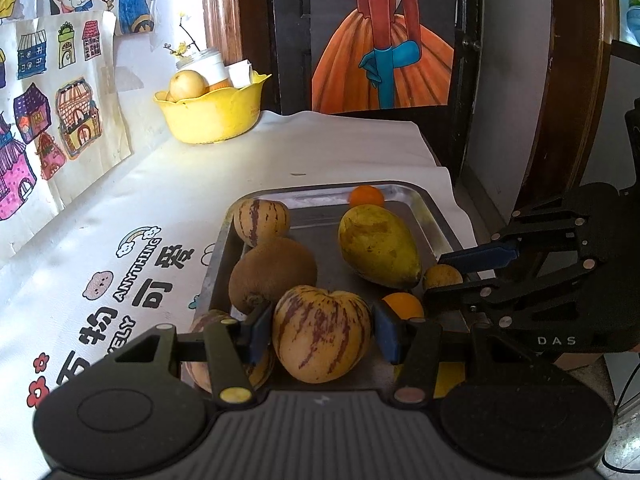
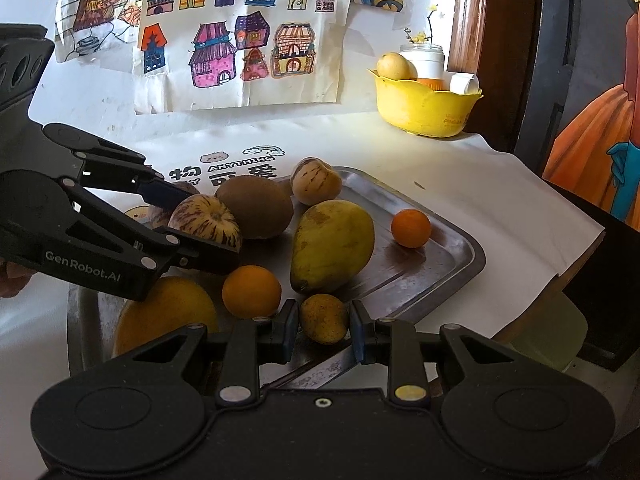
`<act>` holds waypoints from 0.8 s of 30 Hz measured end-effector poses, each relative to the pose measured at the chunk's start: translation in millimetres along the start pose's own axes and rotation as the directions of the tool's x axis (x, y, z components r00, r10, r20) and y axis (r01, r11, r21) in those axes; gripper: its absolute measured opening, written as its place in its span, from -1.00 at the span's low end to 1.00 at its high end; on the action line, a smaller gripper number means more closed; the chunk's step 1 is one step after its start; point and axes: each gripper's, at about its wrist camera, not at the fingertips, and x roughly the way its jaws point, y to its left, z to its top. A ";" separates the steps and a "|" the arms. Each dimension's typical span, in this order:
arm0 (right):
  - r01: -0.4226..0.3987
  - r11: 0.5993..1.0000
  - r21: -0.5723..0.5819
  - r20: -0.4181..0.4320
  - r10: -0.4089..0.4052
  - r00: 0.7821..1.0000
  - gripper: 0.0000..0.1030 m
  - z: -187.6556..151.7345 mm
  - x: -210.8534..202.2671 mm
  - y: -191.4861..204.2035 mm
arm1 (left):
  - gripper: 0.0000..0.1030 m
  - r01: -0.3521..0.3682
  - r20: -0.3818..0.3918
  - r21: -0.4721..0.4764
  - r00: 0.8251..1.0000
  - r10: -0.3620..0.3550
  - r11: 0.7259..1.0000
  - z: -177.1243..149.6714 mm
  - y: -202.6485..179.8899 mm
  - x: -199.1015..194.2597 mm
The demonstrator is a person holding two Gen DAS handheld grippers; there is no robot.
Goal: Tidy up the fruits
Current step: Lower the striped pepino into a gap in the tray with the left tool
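With both tools over the steel tray (image 1: 424, 208), left tool (image 1: 320, 334) clamps a striped melon (image 1: 320, 332); right tool (image 2: 324, 326) seemingly pinches a small yellowish fruit (image 2: 323, 318). Next: lifting both toward the yellow bowl (image 2: 424, 110) beyond the tray.

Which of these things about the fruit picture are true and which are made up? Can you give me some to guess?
1. The left gripper has its fingers around a stripy yellow fruit. True.
2. The right gripper is holding the big mango. False: it is shut on a small brownish-yellow fruit.
3. The fruits sit on a metal tray. True.
4. The yellow bowl is empty. False: it holds a round pale fruit and other things.
5. A small orange fruit lies alone, apart from the mango. True.
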 end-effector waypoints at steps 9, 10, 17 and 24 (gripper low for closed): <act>0.003 1.000 -0.009 0.002 -0.003 1.000 -0.43 -1.4 0.3 1.4 | 0.12 0.002 -0.003 0.002 1.000 -0.002 1.000 -0.1 -0.8 -1.5; 0.005 1.000 -0.013 0.003 -0.005 1.000 -0.43 -1.9 0.3 2.0 | 0.12 0.002 -0.004 0.002 1.000 -0.002 1.000 -0.2 -0.7 -1.6; 0.009 0.999 -0.037 0.005 -0.009 1.000 -0.43 -2.6 0.6 4.6 | 0.12 0.001 -0.003 0.001 1.000 -0.001 1.000 -0.1 -0.7 -1.5; 0.012 0.999 -0.053 0.007 -0.012 1.000 -0.43 -3.5 -0.1 6.0 | 0.12 0.002 -0.002 -0.004 1.000 -0.002 1.000 -1.2 -1.1 -2.6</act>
